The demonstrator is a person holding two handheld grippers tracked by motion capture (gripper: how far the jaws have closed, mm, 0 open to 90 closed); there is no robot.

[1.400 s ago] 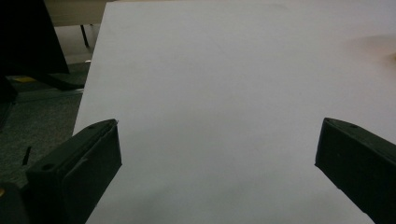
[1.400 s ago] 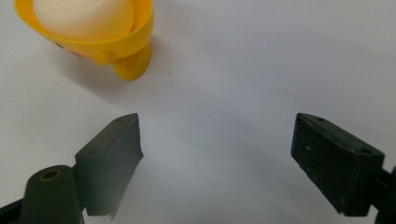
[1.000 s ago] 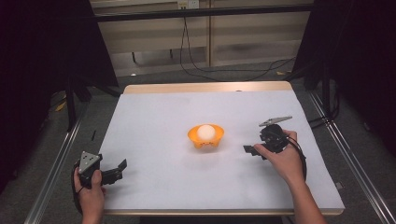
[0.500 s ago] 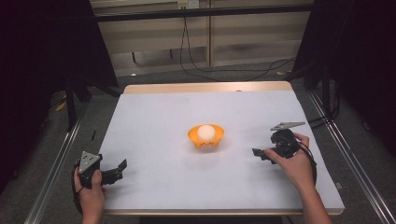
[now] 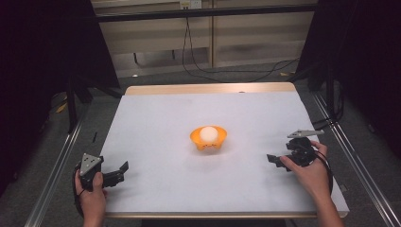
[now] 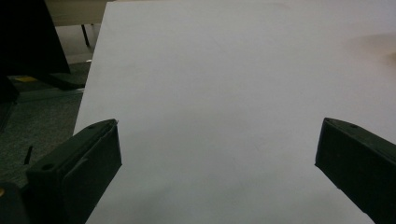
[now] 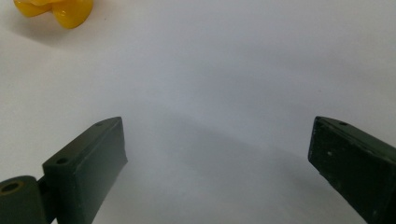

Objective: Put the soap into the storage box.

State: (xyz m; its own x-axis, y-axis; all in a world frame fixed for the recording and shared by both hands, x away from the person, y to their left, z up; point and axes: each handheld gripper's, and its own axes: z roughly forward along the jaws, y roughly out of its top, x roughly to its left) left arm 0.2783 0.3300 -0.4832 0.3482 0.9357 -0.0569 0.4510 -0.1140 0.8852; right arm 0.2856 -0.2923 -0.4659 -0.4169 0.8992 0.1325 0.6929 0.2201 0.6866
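An orange bowl [image 5: 208,140] sits upright near the middle of the white table [image 5: 156,118], mouth up, with a white ball [image 5: 208,134] inside; it is round, with no clear long axis. No writing can be read. The right gripper [image 5: 276,160], well to the bowl's right, has just been opening, jaws apart and empty. The left gripper [image 5: 124,169] rests at the near left corner, jaws wide, empty

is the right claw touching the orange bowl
Apart. The high view shows bare white table between the right claw and the orange bowl. In the right gripper view its open jaws hold nothing.
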